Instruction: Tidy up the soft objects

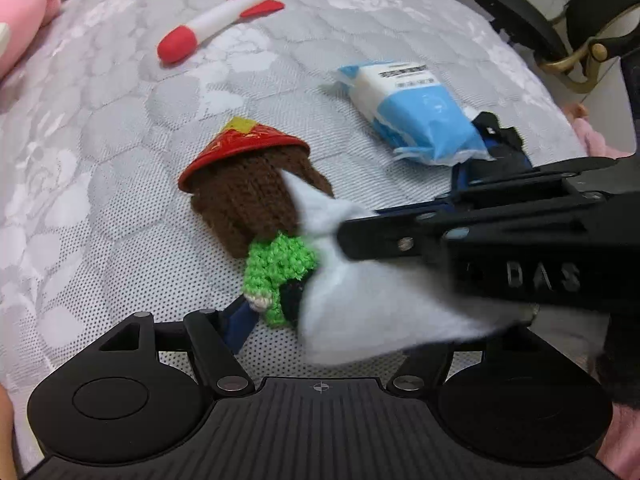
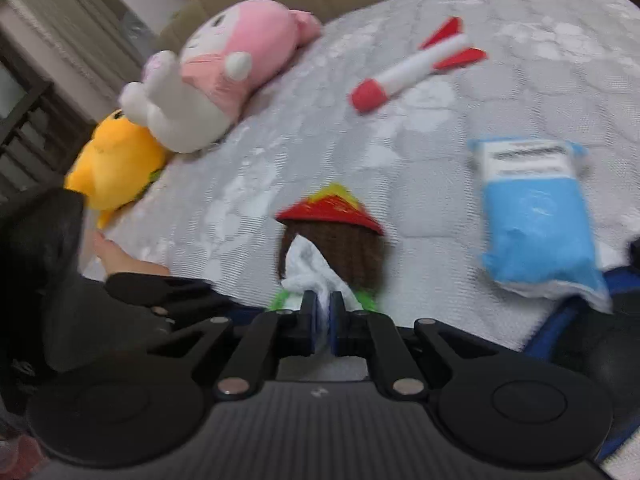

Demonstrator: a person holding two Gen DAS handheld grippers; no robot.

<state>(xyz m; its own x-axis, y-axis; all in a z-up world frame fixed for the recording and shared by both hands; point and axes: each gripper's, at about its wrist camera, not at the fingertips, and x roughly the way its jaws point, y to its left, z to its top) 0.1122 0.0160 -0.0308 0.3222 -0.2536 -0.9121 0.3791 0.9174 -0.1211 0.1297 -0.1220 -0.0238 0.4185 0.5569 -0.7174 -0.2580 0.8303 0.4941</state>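
A crocheted doll (image 1: 256,208) with a red hat, brown hair and green body lies on the grey quilted bed (image 1: 100,160). My right gripper (image 1: 348,236) reaches in from the right, shut on a white tissue (image 1: 372,304) that hangs over the doll's lower body. In the right wrist view the same tissue (image 2: 308,268) sticks up from the closed right gripper (image 2: 324,316), just in front of the doll (image 2: 340,248). My left gripper (image 1: 320,332) stands open low over the doll's legs; its right finger is hidden behind the tissue.
A blue tissue pack (image 1: 416,112) lies right of the doll, with a dark blue and black object (image 1: 496,148) beside it. A red and white foam rocket (image 1: 216,20) lies farther back. Pink plush (image 2: 224,68) and yellow plush (image 2: 116,164) sit at the left edge. An office chair (image 1: 560,20) stands beyond the bed.
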